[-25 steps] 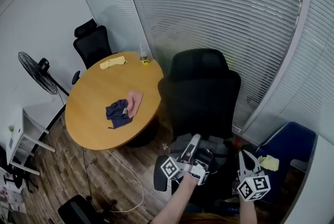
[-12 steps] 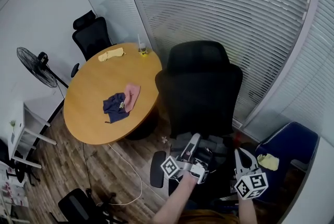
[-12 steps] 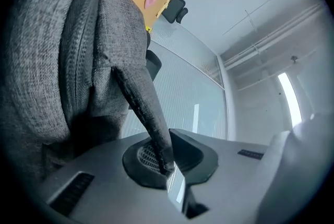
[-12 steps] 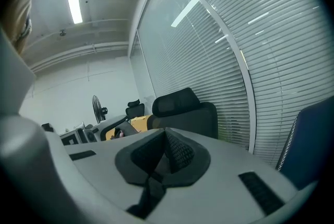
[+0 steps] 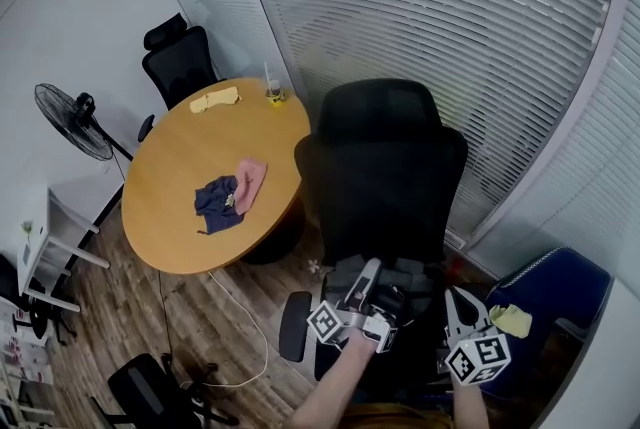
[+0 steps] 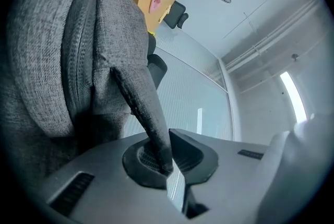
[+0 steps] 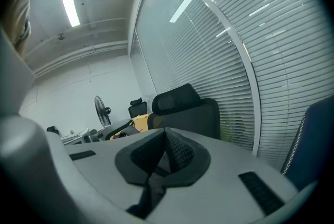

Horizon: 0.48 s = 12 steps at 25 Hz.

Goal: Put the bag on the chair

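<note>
left gripper (image 6: 167, 165): jaws clamped on the strap (image 6: 141, 113) of the grey bag (image 6: 78, 61), taking its weight.
right gripper (image 7: 164, 157): jaws closed, seemingly pinching a dark strap too, so the load is shared.
bag position: hangs between both grippers, near, just over the seat of the black chair (image 5: 385, 177); not yet let go, I judge.
counts: two grippers, one bag, one near chair, one far chair (image 5: 180, 67), one round table (image 5: 180, 217).

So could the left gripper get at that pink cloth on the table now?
Probably not: the left gripper is shut on the strap of the grey bag, and the pink cloth lies far off to its left on the table.
</note>
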Tool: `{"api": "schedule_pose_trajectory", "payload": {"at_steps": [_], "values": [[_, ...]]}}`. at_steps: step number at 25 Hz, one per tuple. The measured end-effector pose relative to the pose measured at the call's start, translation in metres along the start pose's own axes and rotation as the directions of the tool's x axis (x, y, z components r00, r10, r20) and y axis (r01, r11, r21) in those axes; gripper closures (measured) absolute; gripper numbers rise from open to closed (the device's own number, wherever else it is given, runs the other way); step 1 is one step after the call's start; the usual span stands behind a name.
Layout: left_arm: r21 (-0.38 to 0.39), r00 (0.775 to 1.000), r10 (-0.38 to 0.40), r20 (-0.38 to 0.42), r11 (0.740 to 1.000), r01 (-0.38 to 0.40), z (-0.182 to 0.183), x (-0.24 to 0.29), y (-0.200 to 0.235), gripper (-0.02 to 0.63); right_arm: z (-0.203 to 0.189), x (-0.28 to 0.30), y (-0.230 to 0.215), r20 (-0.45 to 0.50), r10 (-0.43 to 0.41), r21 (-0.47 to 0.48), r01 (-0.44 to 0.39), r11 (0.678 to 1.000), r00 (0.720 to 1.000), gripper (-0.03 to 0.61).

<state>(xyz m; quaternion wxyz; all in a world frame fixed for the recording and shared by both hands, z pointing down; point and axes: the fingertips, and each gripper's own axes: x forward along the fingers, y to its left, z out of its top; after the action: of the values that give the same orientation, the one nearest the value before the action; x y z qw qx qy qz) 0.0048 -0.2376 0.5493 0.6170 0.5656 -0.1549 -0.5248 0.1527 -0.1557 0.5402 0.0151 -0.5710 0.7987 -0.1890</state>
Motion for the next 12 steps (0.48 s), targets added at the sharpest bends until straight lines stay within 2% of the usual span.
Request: {"api": "schedule_pose_trajectory", "payload": {"at_steps": [12], "values": [[-0.001, 0.996, 0.072, 0.053, 0.997, -0.072, 0.018, 0.009, 0.043, 0.586, -0.014, 0.031, -0.037, -0.047, 0.008, 0.045, -0.006, 0.999, 0.999, 0.566]]}}
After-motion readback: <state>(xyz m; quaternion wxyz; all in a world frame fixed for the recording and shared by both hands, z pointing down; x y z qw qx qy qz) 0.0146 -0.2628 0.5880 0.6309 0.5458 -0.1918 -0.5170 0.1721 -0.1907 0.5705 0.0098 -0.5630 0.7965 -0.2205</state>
